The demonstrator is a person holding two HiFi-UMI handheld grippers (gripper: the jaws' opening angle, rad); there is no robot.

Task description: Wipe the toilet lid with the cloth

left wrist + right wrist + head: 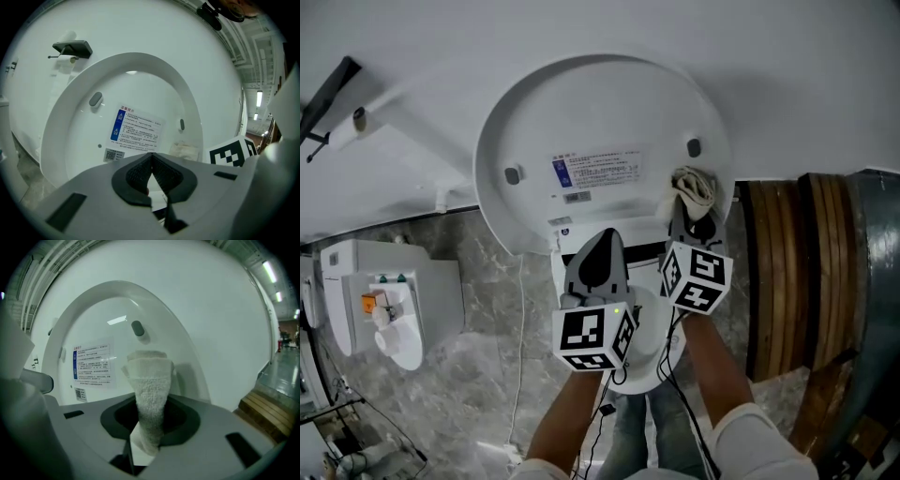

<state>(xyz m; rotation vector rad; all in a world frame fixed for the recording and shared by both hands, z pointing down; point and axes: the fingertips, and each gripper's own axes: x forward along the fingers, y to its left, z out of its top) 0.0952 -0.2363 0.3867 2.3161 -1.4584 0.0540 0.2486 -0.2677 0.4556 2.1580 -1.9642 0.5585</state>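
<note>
Far to the left on the wall sits a paper holder [328,94], and below it a white wall unit [384,309] that plays no part in the job. Moving right, the toilet lid [600,112] stands raised with its underside facing the person, showing a printed label [598,172] between a left bumper [513,174] and a right bumper [694,147]. The left gripper [606,239] points at the lid's lower middle; its fingers [140,171] are pressed together with nothing between them. Just to its right, the right gripper [692,223] has its fingers [183,416] clamped on the cloth [694,187], whose folded end sticks out ahead of them near the lid's lower right edge, below the right bumper (whether the cloth already touches the surface cannot be told). Wooden slats [797,272] stand further right. The step in hand looks like bringing the cloth onto the lid to begin wiping. To do it well, the protruding pad of cloth rather than the hard fingers should meet the plastic, pressed lightly enough that the upright lid does not rock. Strokes would best run leftward from the right rim in overlapping bands, working around both bumpers. The idle left gripper could steady the lid's edge, provided it keeps out of the cloth's path.
</note>
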